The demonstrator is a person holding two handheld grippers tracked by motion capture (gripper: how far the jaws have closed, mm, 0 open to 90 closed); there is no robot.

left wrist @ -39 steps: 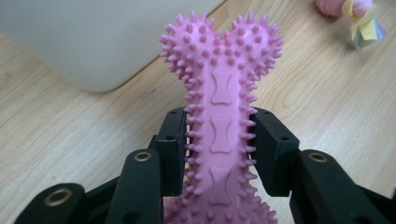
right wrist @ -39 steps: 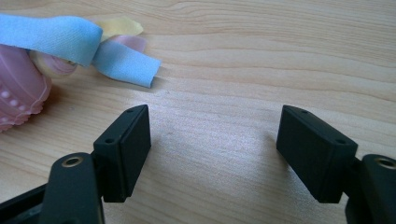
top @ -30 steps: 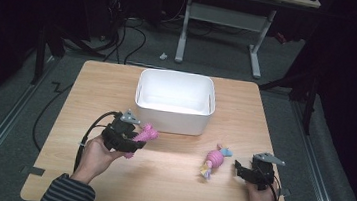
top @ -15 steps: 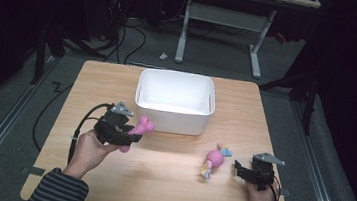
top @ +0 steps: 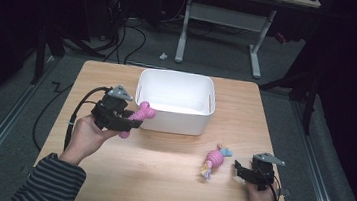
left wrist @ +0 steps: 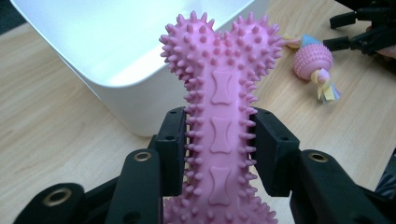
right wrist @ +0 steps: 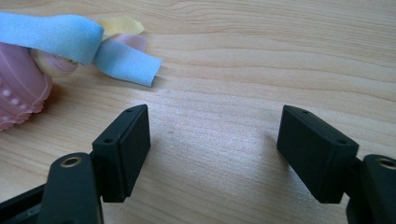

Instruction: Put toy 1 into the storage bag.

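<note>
A pink spiky bone toy [top: 137, 118] [left wrist: 219, 121] hangs above the table beside the left front corner of the white bin [top: 175, 101] [left wrist: 116, 46]. My left gripper [top: 123, 119] [left wrist: 217, 149] is shut on the bone's shaft. A pink ball toy with coloured ribbons [top: 213, 160] [left wrist: 312, 63] [right wrist: 28, 70] lies on the table at the right front. My right gripper [top: 237, 168] [right wrist: 212, 151] rests low on the wood just right of that toy, open, with only bare table between its pads.
The wooden table [top: 158, 179] has free room in front of the bin. Black cables trail off the table's left side [top: 77, 115]. A desk frame [top: 225, 20] stands on the dark floor behind the table.
My left gripper has lifted the pink bone off the table and carried it toward the bin's left front corner. The right gripper and the ball toy have stayed put.
</note>
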